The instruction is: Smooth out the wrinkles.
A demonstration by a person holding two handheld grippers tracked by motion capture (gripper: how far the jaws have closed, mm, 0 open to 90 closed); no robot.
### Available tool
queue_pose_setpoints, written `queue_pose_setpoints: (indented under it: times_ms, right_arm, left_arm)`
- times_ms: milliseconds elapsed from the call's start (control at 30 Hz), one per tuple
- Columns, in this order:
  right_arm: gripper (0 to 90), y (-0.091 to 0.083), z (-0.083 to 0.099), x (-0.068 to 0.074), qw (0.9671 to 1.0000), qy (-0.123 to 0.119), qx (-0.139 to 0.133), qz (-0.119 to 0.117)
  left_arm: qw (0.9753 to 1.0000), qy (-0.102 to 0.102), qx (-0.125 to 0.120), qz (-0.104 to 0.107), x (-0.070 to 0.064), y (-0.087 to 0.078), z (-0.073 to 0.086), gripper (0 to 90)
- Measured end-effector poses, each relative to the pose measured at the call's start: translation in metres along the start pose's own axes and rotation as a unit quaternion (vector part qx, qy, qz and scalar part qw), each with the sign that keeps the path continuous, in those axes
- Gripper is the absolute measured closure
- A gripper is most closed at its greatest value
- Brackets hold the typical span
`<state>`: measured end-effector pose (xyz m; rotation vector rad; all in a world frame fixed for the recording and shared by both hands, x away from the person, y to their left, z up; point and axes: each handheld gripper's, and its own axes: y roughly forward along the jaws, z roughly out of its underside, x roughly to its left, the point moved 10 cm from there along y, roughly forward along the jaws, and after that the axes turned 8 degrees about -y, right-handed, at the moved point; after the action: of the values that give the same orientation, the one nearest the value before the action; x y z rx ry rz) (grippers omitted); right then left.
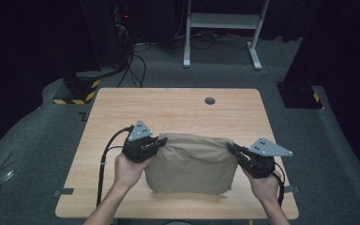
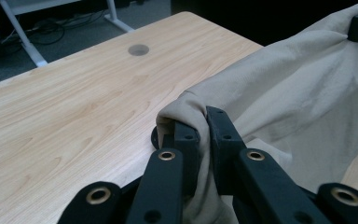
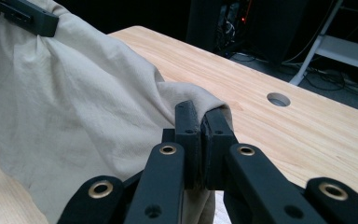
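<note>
High view overhead, claw views close

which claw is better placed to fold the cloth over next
Neither clearly: left claw and right claw each pinch a top corner of the cloth, held up between them.

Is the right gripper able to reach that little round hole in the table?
Probably not right now: the right gripper is shut on the beige cloth, though bare wood lies between it and the hole.

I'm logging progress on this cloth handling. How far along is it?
Done: both grippers have a grip, the left gripper and right gripper each shut on a far corner of the beige cloth. In hand: those corners are lifted, the near edge resting on the table. Left: laying it down.
</note>
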<state>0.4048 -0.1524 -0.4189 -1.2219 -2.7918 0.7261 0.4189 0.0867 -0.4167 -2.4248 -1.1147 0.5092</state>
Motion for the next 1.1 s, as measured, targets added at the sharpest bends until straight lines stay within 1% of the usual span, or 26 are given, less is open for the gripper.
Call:
queue_pose_setpoints:
  times_ms: [100,300,433,600,667,800,900,1000,1033,1100]
  right_arm:
    - [87.0,0.005,0.000,-0.003,1.0000,0.002,0.003,0.002]
    - [87.0,0.018,0.002,-0.011,0.9999,0.012,0.010,0.005]
    - [87.0,0.027,0.004,-0.015,0.9997,0.015,0.019,0.007]
    - [87.0,0.043,0.012,-0.023,0.9990,0.026,0.034,0.013]
    - [87.0,0.047,0.014,-0.025,0.9988,0.030,0.037,0.013]
    - [86.9,0.054,0.017,-0.030,0.9986,0.033,0.040,0.013]
    - [86.9,0.060,0.019,-0.035,0.9982,0.037,0.046,0.015]
    - [86.9,0.066,0.022,-0.039,0.9977,0.045,0.049,0.016]
    - [86.9,0.068,0.023,-0.041,0.9976,0.045,0.050,0.017]
    - [86.7,0.072,0.025,-0.043,0.9972,0.050,0.053,0.018]
  left_arm:
    - [1.0000,0.000,0.003,-0.005,0.004,0.004,-0.001,83.9]
    - [0.9999,-0.005,0.009,-0.011,0.013,0.014,-0.001,83.9]
    - [0.9996,-0.011,0.018,-0.017,0.022,0.026,0.000,83.8]
    - [0.9991,-0.021,0.028,-0.024,0.032,0.041,0.004,83.8]
    - [0.9990,-0.022,0.029,-0.026,0.035,0.044,0.005,83.8]
    - [0.9989,-0.029,0.028,-0.026,0.040,0.051,0.006,83.7]
    - [0.9987,-0.032,0.029,-0.029,0.043,0.058,0.006,83.7]
    - [0.9985,-0.030,0.030,-0.034,0.046,0.064,0.007,83.6]
    - [0.9984,-0.034,0.030,-0.034,0.047,0.066,0.007,83.5]
    - [0.9981,-0.034,0.034,-0.037,0.049,0.070,0.008,83.5]
